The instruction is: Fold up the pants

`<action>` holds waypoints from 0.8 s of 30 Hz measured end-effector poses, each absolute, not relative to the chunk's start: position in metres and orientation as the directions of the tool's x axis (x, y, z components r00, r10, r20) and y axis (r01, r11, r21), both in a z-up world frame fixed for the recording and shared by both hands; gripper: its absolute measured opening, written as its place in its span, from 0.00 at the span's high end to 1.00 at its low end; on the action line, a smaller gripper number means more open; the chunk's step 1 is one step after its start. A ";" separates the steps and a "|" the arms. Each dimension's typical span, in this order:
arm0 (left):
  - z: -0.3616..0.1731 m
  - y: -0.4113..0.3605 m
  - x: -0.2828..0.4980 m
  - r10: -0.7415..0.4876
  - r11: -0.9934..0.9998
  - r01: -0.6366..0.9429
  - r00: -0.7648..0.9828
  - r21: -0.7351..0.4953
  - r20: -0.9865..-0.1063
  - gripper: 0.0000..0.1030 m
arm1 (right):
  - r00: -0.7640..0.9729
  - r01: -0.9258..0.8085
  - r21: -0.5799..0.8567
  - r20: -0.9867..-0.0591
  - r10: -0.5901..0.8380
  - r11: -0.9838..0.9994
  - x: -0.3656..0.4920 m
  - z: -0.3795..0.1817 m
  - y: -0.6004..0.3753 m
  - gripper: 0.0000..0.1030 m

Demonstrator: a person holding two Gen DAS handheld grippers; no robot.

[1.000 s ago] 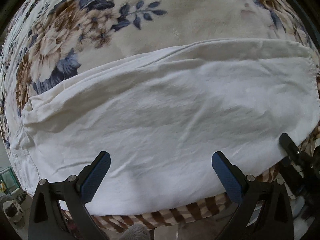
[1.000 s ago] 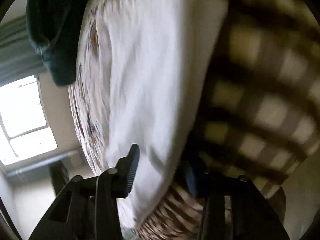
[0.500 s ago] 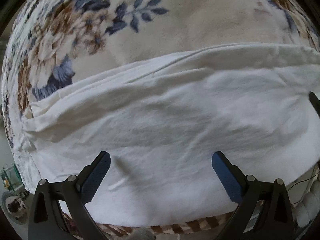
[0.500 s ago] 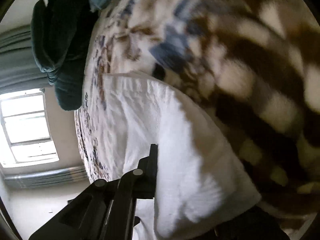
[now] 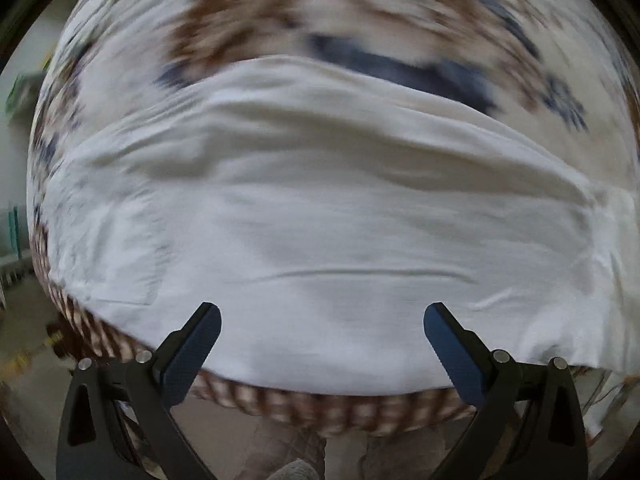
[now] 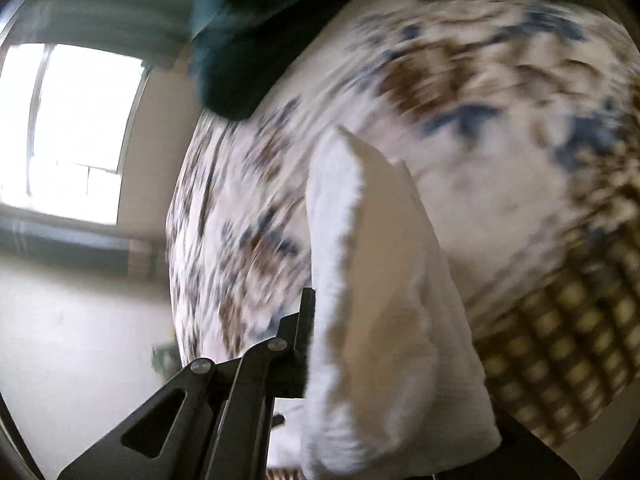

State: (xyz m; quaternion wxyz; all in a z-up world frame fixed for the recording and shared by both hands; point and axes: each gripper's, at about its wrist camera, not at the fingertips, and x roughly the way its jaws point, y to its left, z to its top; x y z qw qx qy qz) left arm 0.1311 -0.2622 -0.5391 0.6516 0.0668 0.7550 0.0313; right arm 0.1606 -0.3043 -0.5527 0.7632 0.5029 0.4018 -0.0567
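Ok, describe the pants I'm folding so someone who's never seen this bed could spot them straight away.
Find the bed with the floral blanket in cream, brown and blue. Spread across its near edge lie the white pants, one end pinched in the right hand-held gripper. They are the only plain white cloth there; the blanket is patterned, the bundle further up the bed dark teal.

The blanket (image 5: 360, 12) beyond the pants (image 5: 320, 220) is left bare for passage; its far end is blocked by a dark bundle (image 6: 248, 40).
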 end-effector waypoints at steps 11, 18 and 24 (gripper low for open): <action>-0.534 -0.114 0.103 0.062 0.968 -0.233 -0.125 0.090 -0.990 0.00 | 0.410 0.240 0.531 -0.814 0.411 0.813 0.240 -0.601 -0.002 0.95; -0.537 -0.062 0.093 -0.041 0.934 -0.358 -0.078 -0.010 -0.996 0.00 | 0.160 0.250 0.477 -0.879 0.449 0.843 0.239 -0.657 0.075 0.62; -0.548 -0.094 0.101 -0.323 0.851 -0.431 0.021 -0.300 -0.946 0.00 | 0.186 0.328 0.648 -0.758 0.625 0.688 0.221 -0.639 0.031 0.18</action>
